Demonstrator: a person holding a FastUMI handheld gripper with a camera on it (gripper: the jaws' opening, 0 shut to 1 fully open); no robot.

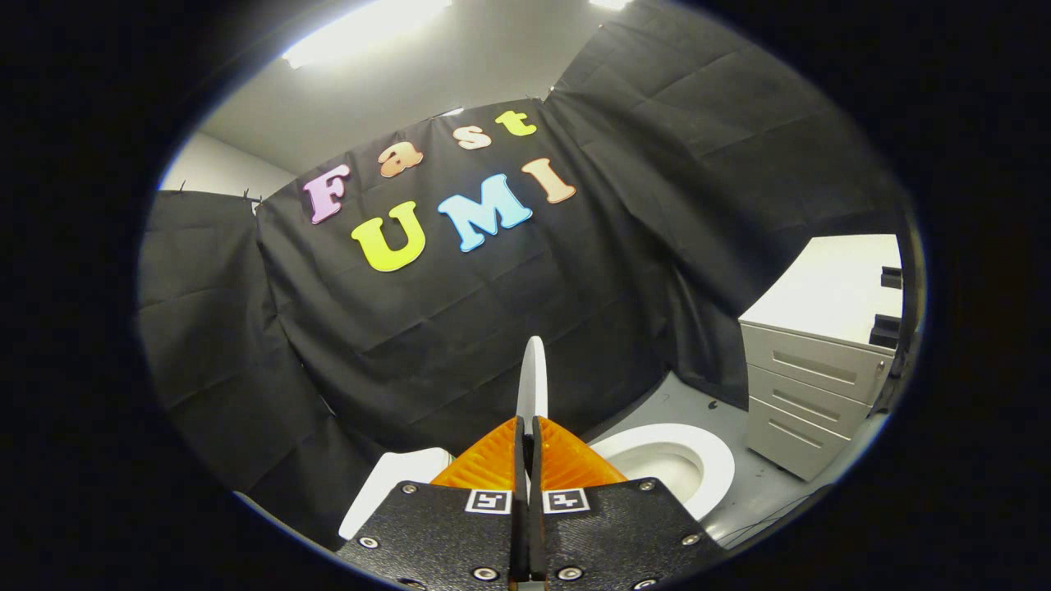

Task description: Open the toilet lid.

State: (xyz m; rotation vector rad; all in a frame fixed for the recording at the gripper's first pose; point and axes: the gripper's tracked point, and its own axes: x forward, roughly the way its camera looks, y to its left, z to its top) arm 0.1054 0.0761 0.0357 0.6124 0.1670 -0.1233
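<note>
Gripper view: fingers (pixel 527 427) clenched on the upright toilet lid's (pixel 532 377) edge between them.

A pale cabinet (pixel 813 386) with 3 drawers stands on the grey floor (pixel 764 484), against black cloth (pixel 460 328).

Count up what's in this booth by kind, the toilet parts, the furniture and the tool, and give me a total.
Raised thin white toilet lid, seen edge-on, pinched in the closed gripper: 1
White toilet bowl with open seat: 1
White toilet tank beside the fingers: 1
Pale grey three-drawer cabinet: 1
Gripper: 1
Total: 5
</note>
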